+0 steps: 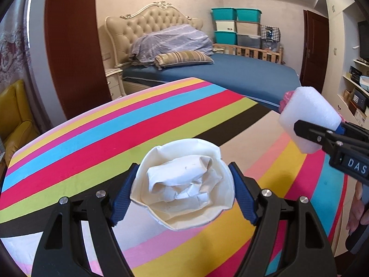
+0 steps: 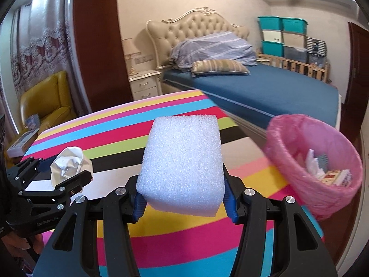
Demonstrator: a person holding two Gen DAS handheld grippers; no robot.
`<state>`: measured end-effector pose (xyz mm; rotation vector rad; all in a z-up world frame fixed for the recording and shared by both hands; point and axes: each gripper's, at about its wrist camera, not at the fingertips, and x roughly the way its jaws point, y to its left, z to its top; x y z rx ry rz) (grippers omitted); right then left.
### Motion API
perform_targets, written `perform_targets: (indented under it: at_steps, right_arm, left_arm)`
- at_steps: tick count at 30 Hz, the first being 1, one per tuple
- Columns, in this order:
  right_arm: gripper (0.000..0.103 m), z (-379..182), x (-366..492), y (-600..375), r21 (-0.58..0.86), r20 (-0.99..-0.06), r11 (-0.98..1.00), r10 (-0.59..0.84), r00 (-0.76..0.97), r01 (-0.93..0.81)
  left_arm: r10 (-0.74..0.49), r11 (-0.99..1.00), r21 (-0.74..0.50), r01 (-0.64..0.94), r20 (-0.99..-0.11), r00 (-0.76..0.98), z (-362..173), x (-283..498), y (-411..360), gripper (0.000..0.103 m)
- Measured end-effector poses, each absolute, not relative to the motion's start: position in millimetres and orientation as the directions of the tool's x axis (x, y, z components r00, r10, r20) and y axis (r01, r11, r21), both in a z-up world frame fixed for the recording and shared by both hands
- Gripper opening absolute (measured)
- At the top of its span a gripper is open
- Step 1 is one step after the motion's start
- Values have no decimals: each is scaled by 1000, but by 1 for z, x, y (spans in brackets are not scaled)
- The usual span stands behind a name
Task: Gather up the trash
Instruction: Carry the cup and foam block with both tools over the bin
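My left gripper (image 1: 182, 196) is shut on a crushed white paper cup (image 1: 184, 184) stuffed with crumpled paper, held above the striped cloth; the right wrist view shows that gripper (image 2: 71, 175) and cup (image 2: 69, 164) at far left. My right gripper (image 2: 184, 200) is shut on a white foam block (image 2: 182, 164), blue pads pressing its two sides. The left wrist view shows the same foam block (image 1: 306, 120) at the right edge. A bin lined with a pink bag (image 2: 309, 161) stands to the right of the foam, holding some paper scraps and packaging.
A rainbow-striped cloth (image 1: 103, 133) covers the table under both grippers. Beyond it is a bed with a blue sheet (image 2: 276, 90), pillows and a tufted headboard. A yellow armchair (image 2: 46, 101) stands at left, a nightstand (image 2: 145, 85) beside the bed, storage boxes (image 1: 237, 27) at back.
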<state>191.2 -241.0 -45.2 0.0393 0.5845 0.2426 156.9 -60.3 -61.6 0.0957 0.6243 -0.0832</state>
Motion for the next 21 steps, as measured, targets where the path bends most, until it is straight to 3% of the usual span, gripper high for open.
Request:
perform_targets:
  at_steps: [8, 21]
  right_arm:
    - [51, -41, 191, -298, 104, -518, 986, 163, 840, -127]
    - [52, -35, 188, -396, 96, -496, 994, 11, 868, 42]
  left_arm:
    - [-111, 979, 77, 189, -577, 810, -56, 165, -97, 75]
    - [-310, 916, 38, 400, -565, 765, -41, 201, -186, 75]
